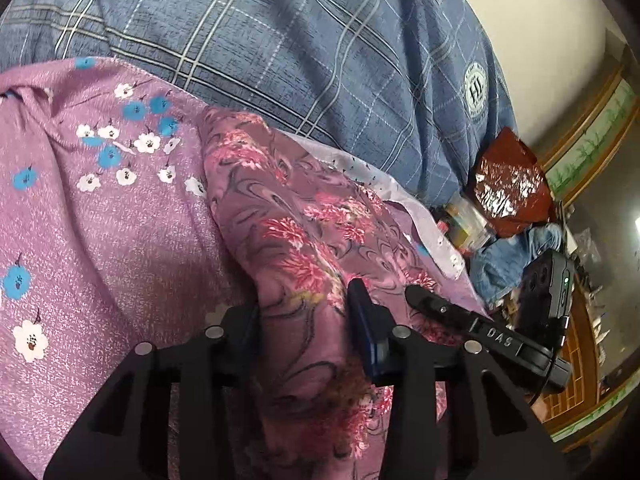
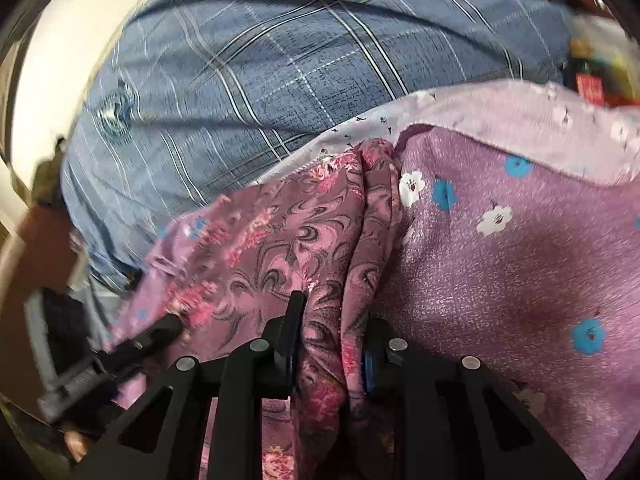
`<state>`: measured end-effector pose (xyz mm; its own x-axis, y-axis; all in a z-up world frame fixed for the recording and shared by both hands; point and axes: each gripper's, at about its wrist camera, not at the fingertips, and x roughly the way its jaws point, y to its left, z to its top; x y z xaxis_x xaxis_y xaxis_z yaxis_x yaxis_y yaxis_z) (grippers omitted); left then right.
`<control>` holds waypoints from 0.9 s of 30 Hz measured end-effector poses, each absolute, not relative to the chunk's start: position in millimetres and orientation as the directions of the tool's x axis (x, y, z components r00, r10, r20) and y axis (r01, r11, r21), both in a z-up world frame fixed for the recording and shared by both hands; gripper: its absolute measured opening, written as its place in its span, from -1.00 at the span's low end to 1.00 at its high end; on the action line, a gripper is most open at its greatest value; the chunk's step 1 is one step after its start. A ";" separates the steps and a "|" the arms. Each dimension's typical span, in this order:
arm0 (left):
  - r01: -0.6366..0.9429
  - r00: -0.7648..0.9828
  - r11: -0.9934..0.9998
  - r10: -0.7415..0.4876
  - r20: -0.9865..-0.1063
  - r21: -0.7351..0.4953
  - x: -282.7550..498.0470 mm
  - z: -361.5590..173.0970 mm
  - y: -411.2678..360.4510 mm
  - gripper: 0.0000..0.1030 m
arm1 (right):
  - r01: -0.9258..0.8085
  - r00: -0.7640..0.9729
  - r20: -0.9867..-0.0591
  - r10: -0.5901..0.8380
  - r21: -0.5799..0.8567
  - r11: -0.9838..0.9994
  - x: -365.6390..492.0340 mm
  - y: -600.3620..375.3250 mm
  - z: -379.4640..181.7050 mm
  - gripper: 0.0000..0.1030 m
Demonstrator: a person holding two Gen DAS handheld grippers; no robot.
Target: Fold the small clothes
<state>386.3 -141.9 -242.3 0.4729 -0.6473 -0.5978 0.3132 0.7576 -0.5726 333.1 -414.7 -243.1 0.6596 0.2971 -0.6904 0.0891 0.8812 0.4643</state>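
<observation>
Blue plaid quilt [image 1: 280, 32] fills the background, bunched high behind the work area. In front of it, a purple sheet [image 1: 100, 220] with white and blue flowers, one pale corner turned back.

The garment [image 1: 304, 232], pink-maroon floral, lies on the sheet as a bunched ridge running away from both cameras.

Left gripper [image 1: 304, 320]: narrowed onto a thick fold of the garment at its near end, cloth filling the gap. Right gripper [image 2: 334, 332]: likewise clamped on a gathered fold. Each tool shows in the other's view, just beside.

Step, as judged: lift and spread before folding. Draw the grippers apart evenly to tension the edge, keep the sheet out of the pinch, and lay the garment flat before creasing.
</observation>
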 end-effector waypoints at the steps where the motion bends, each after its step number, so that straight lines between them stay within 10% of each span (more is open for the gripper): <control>1: 0.307 0.469 0.780 -0.623 -0.626 -0.546 387.2 -243.2 -145.8 -0.20 | 0.097 0.642 -0.720 0.264 0.418 0.904 333.7 -410.9 -241.8 -0.37; 4: 0.282 0.451 0.819 -0.573 -0.684 -0.500 390.8 -254.4 -150.3 -0.05 | 0.116 0.621 -0.744 0.246 0.398 0.910 326.6 -421.5 -242.1 0.04; 14: 0.283 0.421 0.781 -0.623 -0.659 -0.557 387.5 -269.7 -140.4 -0.03 | 0.116 0.734 -0.480 0.480 0.785 0.608 357.9 -500.6 -258.6 0.04; 27: 0.281 0.406 0.775 -0.630 -0.662 -0.566 390.0 -266.9 -140.3 -0.03 | 0.097 0.540 -0.515 0.666 0.824 0.558 410.0 -475.2 -283.3 0.04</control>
